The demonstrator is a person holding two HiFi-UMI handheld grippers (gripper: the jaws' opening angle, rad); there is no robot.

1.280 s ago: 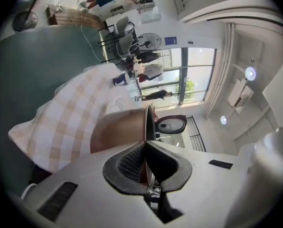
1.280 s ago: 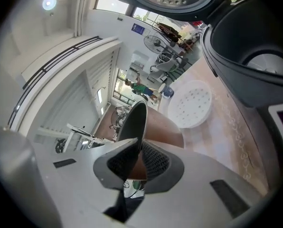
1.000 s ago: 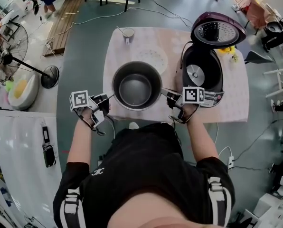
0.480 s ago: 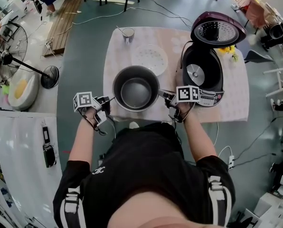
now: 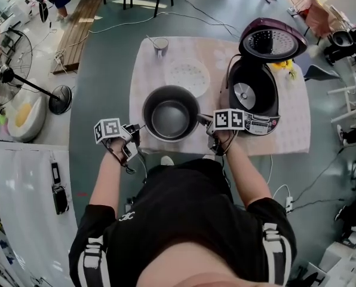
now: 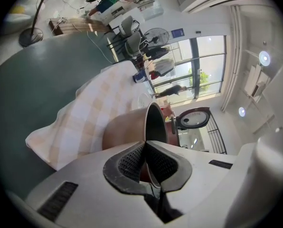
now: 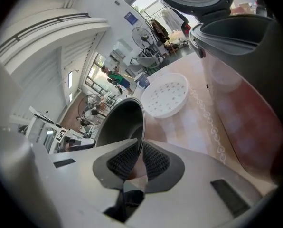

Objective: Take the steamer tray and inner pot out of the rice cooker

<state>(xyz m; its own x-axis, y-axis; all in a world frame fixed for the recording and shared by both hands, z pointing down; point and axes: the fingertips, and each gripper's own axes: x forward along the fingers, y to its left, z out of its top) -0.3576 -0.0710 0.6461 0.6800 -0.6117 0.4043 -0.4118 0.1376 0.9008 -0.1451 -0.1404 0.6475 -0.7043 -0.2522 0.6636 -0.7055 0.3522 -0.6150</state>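
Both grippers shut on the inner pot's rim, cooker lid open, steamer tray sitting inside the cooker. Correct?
Not the tray. The steamer tray lies on the tablecloth beyond the inner pot, outside the rice cooker; the head view shows it. The rest stands: left gripper and right gripper are shut on the pot's rim, and the lid is open.

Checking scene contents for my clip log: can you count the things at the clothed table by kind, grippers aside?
Rice cooker: 1
Inner pot: 1
Steamer tray: 1
Cup: 1
Small yellow thing behind the cooker, too small to identify: 1
Total: 5
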